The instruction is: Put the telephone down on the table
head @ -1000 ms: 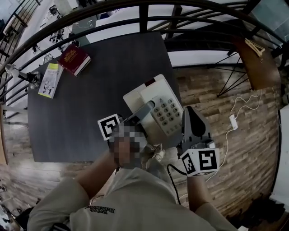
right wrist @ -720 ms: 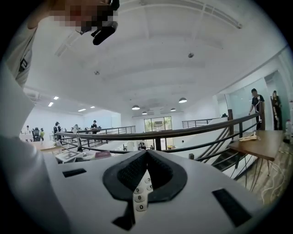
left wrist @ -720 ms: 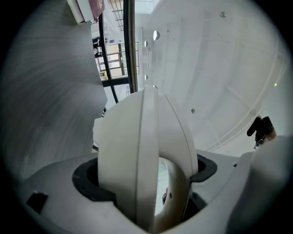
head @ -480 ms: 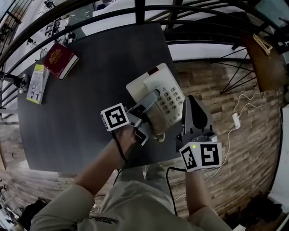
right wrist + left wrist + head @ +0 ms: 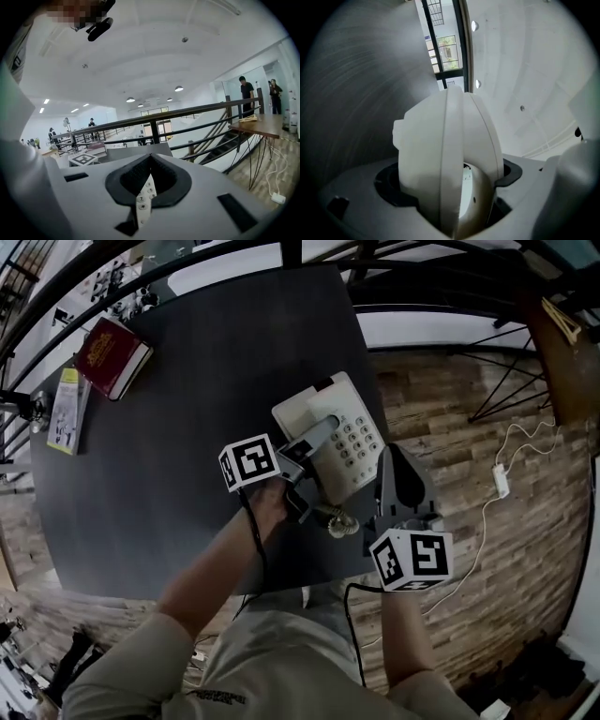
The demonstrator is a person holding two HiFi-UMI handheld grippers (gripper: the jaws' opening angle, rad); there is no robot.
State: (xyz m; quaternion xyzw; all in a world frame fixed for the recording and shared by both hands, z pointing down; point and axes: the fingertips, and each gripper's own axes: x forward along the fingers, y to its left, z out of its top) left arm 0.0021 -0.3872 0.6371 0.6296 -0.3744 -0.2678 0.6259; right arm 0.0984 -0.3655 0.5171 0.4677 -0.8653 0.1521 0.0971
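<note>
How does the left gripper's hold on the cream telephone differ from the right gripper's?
The left gripper clasps the thick cream handset, jaws wide apart; the right gripper pinches the telephone's thin edge by the keypad, jaws almost together. The left gripper is over the dark table, the right gripper beyond its edge. Both grip the telephone.

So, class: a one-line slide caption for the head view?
Telephone held at the table's corner: left gripper clamped on the handset, right gripper on the keypad side.
</note>
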